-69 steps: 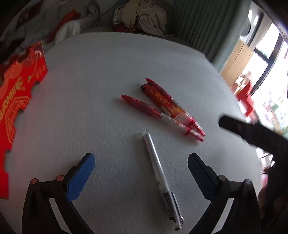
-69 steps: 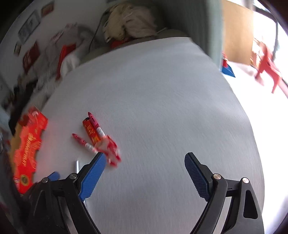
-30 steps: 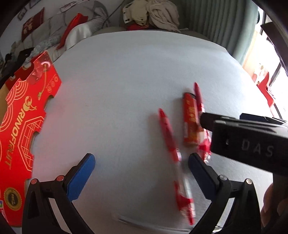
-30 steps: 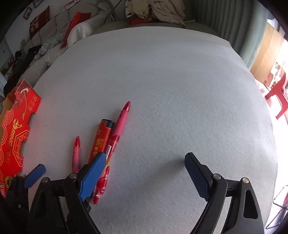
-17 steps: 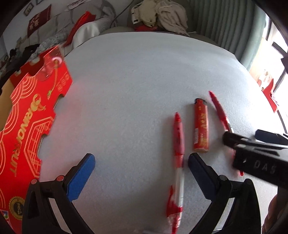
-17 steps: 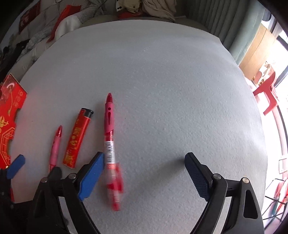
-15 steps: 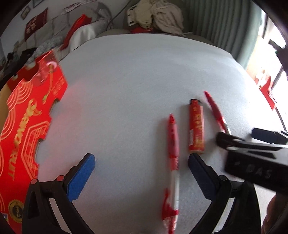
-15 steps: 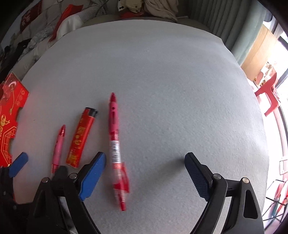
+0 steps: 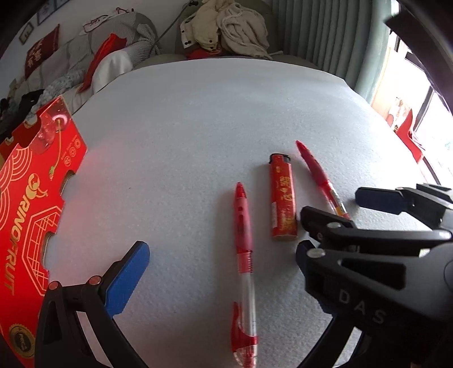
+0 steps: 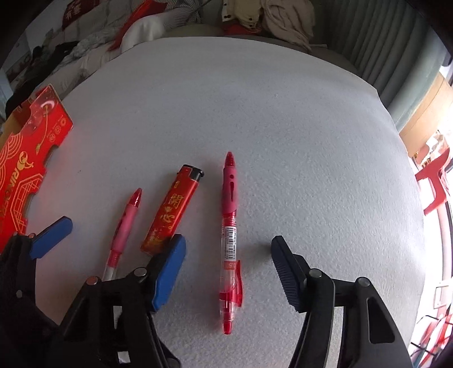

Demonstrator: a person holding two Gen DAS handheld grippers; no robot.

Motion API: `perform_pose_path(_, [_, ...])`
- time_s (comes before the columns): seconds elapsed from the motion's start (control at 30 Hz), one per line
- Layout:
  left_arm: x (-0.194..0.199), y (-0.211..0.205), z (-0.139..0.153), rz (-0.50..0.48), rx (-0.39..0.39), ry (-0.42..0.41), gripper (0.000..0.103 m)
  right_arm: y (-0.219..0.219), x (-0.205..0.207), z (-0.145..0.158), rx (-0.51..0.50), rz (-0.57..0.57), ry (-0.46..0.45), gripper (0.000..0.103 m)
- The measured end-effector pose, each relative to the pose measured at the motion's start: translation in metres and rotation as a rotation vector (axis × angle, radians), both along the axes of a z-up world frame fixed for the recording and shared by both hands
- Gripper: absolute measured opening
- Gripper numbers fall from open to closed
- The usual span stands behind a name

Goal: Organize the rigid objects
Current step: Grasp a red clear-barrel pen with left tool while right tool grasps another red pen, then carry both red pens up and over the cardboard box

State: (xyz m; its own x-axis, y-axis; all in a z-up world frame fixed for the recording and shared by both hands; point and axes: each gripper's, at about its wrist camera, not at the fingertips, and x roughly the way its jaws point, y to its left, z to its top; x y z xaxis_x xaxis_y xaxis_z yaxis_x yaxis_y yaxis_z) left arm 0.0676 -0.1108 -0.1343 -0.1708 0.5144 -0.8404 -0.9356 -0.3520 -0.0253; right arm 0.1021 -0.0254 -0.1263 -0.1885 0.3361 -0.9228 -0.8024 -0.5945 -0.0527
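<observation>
White foam-looking bench (image 10: pixel 283 113) with a messy room behind it — a pile of clothes (image 9: pixel 226 25) at the far edge, greenish curtains (image 9: pixel 325 36) off to the right. Three red things lie side by side in a rough row, all pointing away from the cameras: a pen with a pink grip (image 9: pixel 243 243), a red lighter (image 9: pixel 283 198) with gold characters, then a second red pen (image 10: pixel 230 240). A red printed cardboard sheet (image 9: pixel 28 203) sits at the bench's left edge, well apart from them. The right gripper (image 10: pixel 229 271) hangs over that second pen with the barrel lying between its blue pads; its jaws are closing, but the pads aren't touching the pen, gap on both sides. The left gripper (image 9: pixel 220 271) hovers over the pink-grip pen, jaws wide apart, holding nothing — its right finger is mostly hidden behind the other gripper's black frame. The lighter lies just beside the right gripper's left pad (image 10: pixel 168 271).
</observation>
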Motion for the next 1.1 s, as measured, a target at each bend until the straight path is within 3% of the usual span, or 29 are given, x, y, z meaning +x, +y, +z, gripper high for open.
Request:
perform_pose_path(0.07, [0.003,0.002,0.000,-0.015,0.000,0.000,0.103,0.000,-0.002,0.000,-0.001,0.008,-0.002,0.061])
perform_pose_path(0.13, [0.005,0.004,0.000,-0.024,0.002,0.000,0.103,-0.001,-0.004,0.002,-0.004,0.032,-0.003,0.046])
perform_pose_path(0.2, [0.008,0.005,0.001,-0.031,0.004,0.000,0.103,0.000,-0.003,0.003,-0.007,0.041,-0.011,0.013])
perform_pose_path(0.33, [0.014,0.007,0.002,-0.061,0.001,0.003,0.102,-0.002,0.014,0.004,0.004,0.032,-0.014,0.013])
perform_pose_path(0.43, [0.018,0.005,0.004,-0.082,0.006,0.002,0.095,-0.003,0.040,0.006,-0.020,-0.018,0.021,0.013])
perform_pose_path(0.47, [0.022,0.004,0.005,-0.102,0.013,0.012,0.088,-0.001,0.050,0.006,-0.045,-0.040,0.050,0.013])
perform_pose_path(0.5, [0.025,0.003,0.006,-0.124,0.026,0.010,0.076,0.002,0.058,0.006,-0.070,-0.063,0.076,0.013])
perform_pose_path(0.53, [0.029,0.002,0.008,-0.144,0.035,0.006,0.071,0.004,0.065,0.006,-0.090,-0.078,0.098,0.013])
perform_pose_path(0.57, [0.033,0.000,0.009,-0.158,0.043,0.010,0.053,0.004,0.069,0.006,-0.094,-0.082,0.102,0.013])
perform_pose_path(0.6, [0.035,-0.001,0.010,-0.170,0.051,0.016,0.024,0.003,0.071,0.007,-0.087,-0.080,0.094,0.013])
perform_pose_path(0.63, [0.037,-0.001,0.011,-0.186,0.057,0.018,0.011,0.001,0.072,0.007,-0.077,-0.075,0.084,0.013])
perform_pose_path(0.77, [0.030,-0.011,0.010,-0.162,0.077,-0.029,0.011,-0.012,0.075,0.007,-0.023,-0.063,0.055,0.013])
perform_pose_path(1.1, [0.010,-0.026,0.019,-0.125,0.079,-0.093,0.011,-0.022,0.095,0.015,-0.037,-0.102,0.133,0.013])
